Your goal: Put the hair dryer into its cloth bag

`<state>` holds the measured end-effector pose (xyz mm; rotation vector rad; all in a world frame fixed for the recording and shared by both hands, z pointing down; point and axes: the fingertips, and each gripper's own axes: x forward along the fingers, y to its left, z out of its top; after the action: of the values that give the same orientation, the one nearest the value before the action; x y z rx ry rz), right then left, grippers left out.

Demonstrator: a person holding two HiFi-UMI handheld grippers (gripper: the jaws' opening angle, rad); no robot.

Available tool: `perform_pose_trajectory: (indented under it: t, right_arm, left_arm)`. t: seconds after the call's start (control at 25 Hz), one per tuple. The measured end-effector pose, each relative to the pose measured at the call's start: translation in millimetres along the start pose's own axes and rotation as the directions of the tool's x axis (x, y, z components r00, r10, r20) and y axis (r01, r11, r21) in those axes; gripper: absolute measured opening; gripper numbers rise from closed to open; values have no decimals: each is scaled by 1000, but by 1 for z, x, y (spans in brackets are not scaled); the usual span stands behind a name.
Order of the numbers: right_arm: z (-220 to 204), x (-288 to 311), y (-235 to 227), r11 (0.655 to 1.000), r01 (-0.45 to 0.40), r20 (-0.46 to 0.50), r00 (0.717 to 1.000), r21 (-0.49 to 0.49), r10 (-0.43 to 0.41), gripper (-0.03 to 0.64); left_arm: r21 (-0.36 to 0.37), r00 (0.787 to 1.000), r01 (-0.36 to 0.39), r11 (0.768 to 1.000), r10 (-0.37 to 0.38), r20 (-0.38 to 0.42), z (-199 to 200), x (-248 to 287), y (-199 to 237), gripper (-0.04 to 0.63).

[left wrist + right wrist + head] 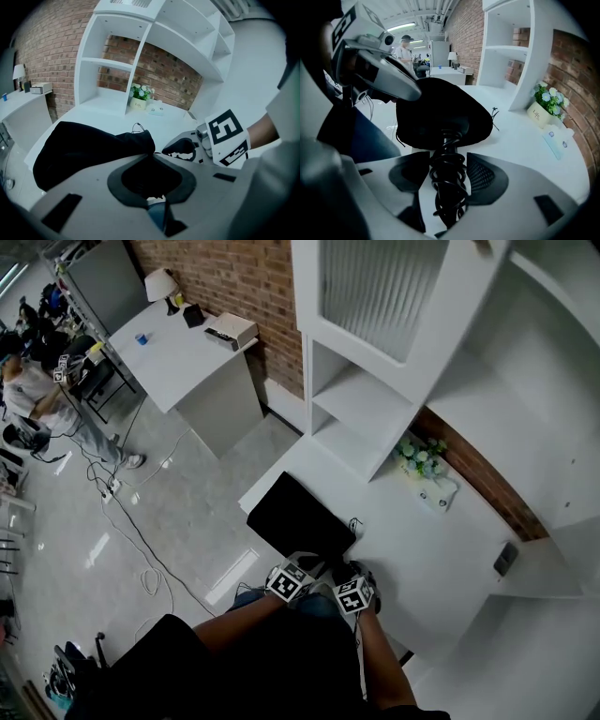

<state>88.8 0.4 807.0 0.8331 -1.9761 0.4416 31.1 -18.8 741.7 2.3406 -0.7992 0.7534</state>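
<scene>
Layout: the cloth bag is laid flat on the white desk, close to the front edge, with its mouth turned toward the person. Both tools are brought together right at that mouth.

The left gripper is closed almost fully, with a fold of the bag's black rim pinched between the pads. Judged purpose: the mouth is held in place so that the cloth is not dragged along or collapsed while something is pushed in.

The right gripper is clamped on the coiled cord of the hair dryer. The coil is seen running from between the pads straight into the bag's opening. The tool is pointed down toward the desk and at the mouth, which suits feeding the cord forward.

Hair dryer body: not seen in any view. The bag is seen bulging in the right gripper view, so the body is judged to be inside already, with only the cord's tail left outside.

Stage: judged late; the remaining coil is to be tucked in.

Risks noted: a springy coil can be expected to push back out once let go, and the thin rim grip could slip. A thin black string, probably the drawstring, is seen lying loose beyond the bag, so the mouth is not yet drawn.
</scene>
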Motion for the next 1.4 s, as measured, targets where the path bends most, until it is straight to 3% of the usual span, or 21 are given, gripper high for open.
perform_pose_trajectory:
  t: [0.2,0.4,0.68,0.84,1.16,1.28,1.4]
  right_arm:
    - [2,8,-3,997,-79,-1,997,-15,79,276]
    - [4,5,-3,991,-134,1,991,-11,134,255]
    - [12,-5,-10,989,-139,76,988,52,134,244]
    - [19,-5,-15,991,-132,102,986,21,129,244]
    - [46,2,-12,989,-134,96,986,-62,139,244]
    - [53,7,-6,983,-139,89,985,-118,149,244]
    - [65,11,-1,978,-143,101,982,-151,159,244]
  left_arm:
    - [-44,998,-51,998,52,34,8,1,5,35]
    - [-71,998,-34,997,38,52,15,1,14,35]
    - [-39,998,5,999,-2,66,20,-7,5,35]
    - [-10,997,4,1000,-4,81,24,-8,-3,35]
    - [-67,987,-13,998,24,160,39,-17,-2,35]
    - [-25,985,-40,999,44,168,40,-22,-4,35]
    - [101,980,-107,989,88,179,41,-25,-8,35]
